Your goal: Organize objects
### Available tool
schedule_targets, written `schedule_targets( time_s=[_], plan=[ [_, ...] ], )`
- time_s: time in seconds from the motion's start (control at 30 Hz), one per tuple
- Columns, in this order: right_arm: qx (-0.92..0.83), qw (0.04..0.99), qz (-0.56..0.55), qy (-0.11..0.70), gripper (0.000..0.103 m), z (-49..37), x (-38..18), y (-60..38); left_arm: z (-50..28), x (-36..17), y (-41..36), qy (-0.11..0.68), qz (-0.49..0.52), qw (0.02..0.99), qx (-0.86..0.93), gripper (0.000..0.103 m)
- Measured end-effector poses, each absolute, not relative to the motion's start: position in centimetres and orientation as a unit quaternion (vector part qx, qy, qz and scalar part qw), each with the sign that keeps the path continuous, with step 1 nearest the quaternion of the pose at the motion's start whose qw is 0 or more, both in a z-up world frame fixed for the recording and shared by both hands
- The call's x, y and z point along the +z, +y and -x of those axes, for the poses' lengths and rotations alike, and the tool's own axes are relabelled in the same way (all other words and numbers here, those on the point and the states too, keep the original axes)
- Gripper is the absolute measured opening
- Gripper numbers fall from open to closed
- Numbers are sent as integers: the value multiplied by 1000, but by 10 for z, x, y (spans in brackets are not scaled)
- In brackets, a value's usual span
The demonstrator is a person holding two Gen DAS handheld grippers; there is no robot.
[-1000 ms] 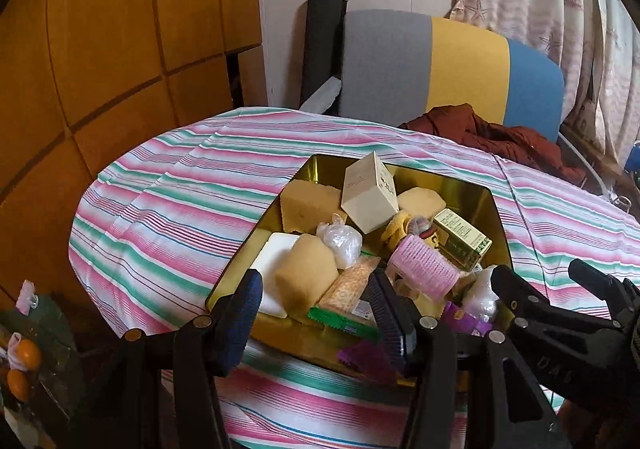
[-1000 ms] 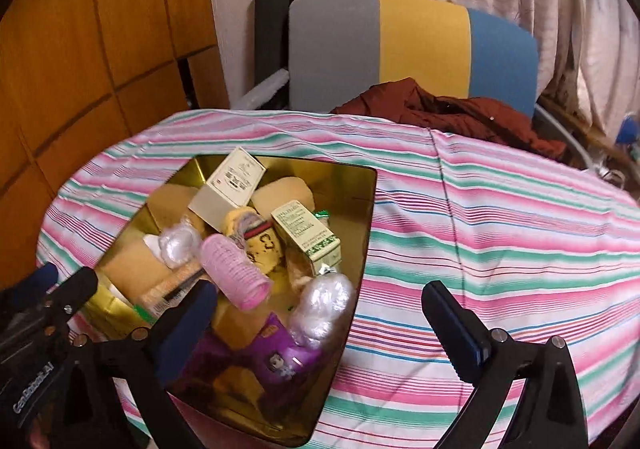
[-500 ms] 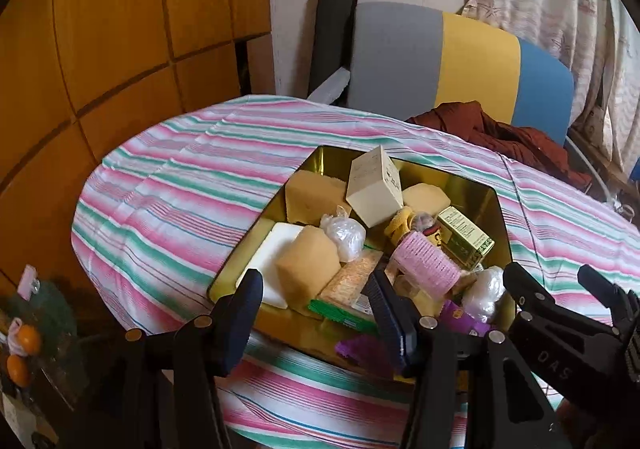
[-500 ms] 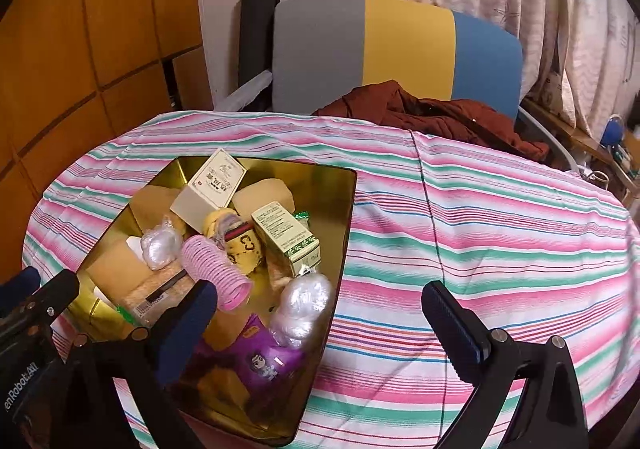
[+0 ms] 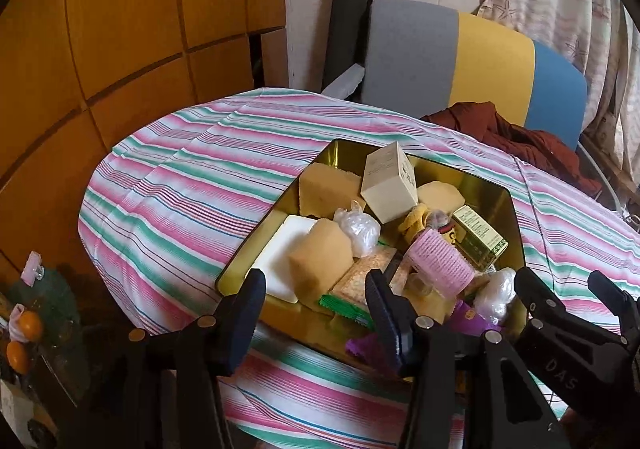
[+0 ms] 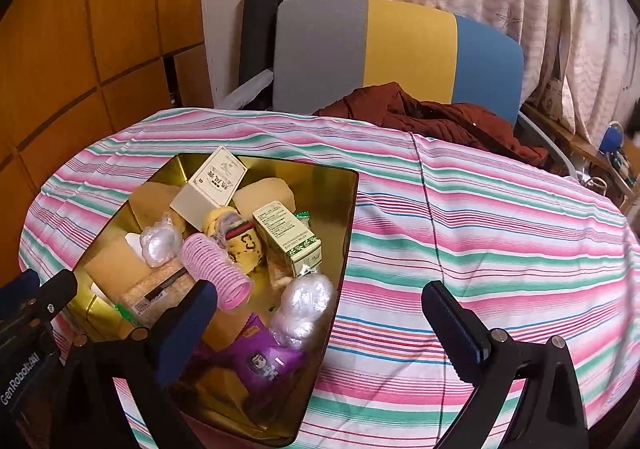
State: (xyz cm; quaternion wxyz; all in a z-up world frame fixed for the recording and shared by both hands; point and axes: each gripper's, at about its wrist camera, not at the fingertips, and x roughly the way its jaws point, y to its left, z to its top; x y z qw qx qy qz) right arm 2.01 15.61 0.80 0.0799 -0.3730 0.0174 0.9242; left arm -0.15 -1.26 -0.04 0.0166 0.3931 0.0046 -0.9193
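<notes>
A gold tray (image 5: 492,185) (image 6: 344,233) sits on the striped tablecloth, full of small items: a cream box (image 5: 390,183) (image 6: 210,185), tan sponges (image 5: 320,263), a pink hair roller (image 5: 440,265) (image 6: 214,269), a green-and-cream box (image 5: 478,237) (image 6: 286,237), clear plastic bundles (image 6: 304,303), a purple packet (image 6: 264,359) and a yellow toy (image 6: 240,239). My left gripper (image 5: 316,307) is open and empty, above the tray's near edge. My right gripper (image 6: 320,323) is open and empty, above the tray's near right corner.
The round table's striped cloth (image 6: 500,233) stretches right of the tray. A grey, yellow and blue chair (image 6: 400,53) with a dark red garment (image 6: 432,117) stands behind. Orange wood panels (image 5: 120,29) line the left wall. A curtain (image 6: 540,9) hangs at the right.
Both grippers have drawn back and risen a little from the tray, so more of the table shows. Both stay open. The items in the tray have not moved.
</notes>
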Motion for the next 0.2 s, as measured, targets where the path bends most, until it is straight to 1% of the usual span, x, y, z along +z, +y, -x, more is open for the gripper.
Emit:
schedule_targets(
  time_s=[0.2],
  plan=[
    [925, 80, 372, 20, 103, -20, 8, 158, 0, 0, -10, -8, -385, 21, -923, 52]
  ],
)
